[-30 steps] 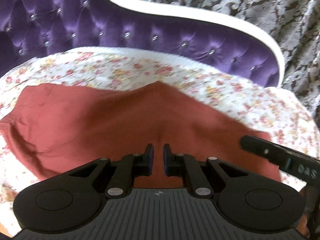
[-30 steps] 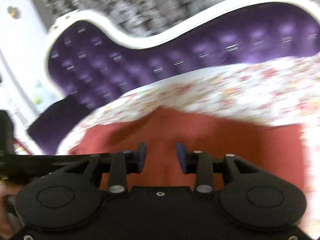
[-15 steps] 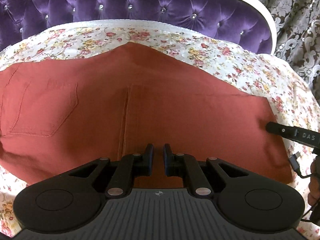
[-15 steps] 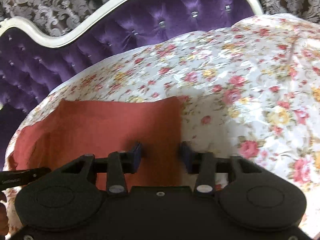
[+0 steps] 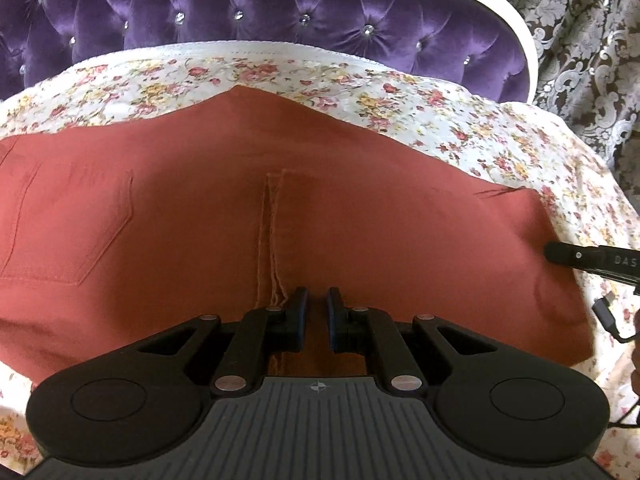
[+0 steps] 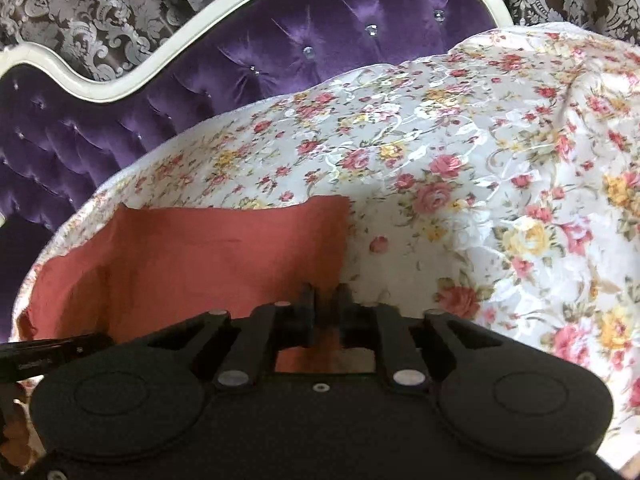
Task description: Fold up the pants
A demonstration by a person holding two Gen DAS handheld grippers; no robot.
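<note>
Rust-red pants (image 5: 280, 220) lie spread flat across the floral bedspread, back pocket (image 5: 68, 224) at the left, a seam (image 5: 272, 240) running down the middle. My left gripper (image 5: 317, 304) sits at the pants' near edge beside that seam, jaws nearly together with red cloth between them. In the right wrist view the pants (image 6: 200, 256) end in a straight right edge. My right gripper (image 6: 326, 300) is at that edge's near corner, jaws close together with the cloth between them, and they are opening. Its finger (image 5: 592, 260) shows at the right of the left wrist view.
The floral bedspread (image 6: 460, 184) stretches far to the right of the pants. A purple tufted headboard (image 5: 280, 12) with a white frame (image 6: 120, 84) stands behind, and a patterned curtain (image 5: 580, 40) beyond it. A hand and cable (image 5: 608, 320) show at the right edge.
The pants went from raised and billowed to lying flat as my left gripper came down. My right gripper swung right to the pants' right edge, and its jaws narrowed onto the cloth.
</note>
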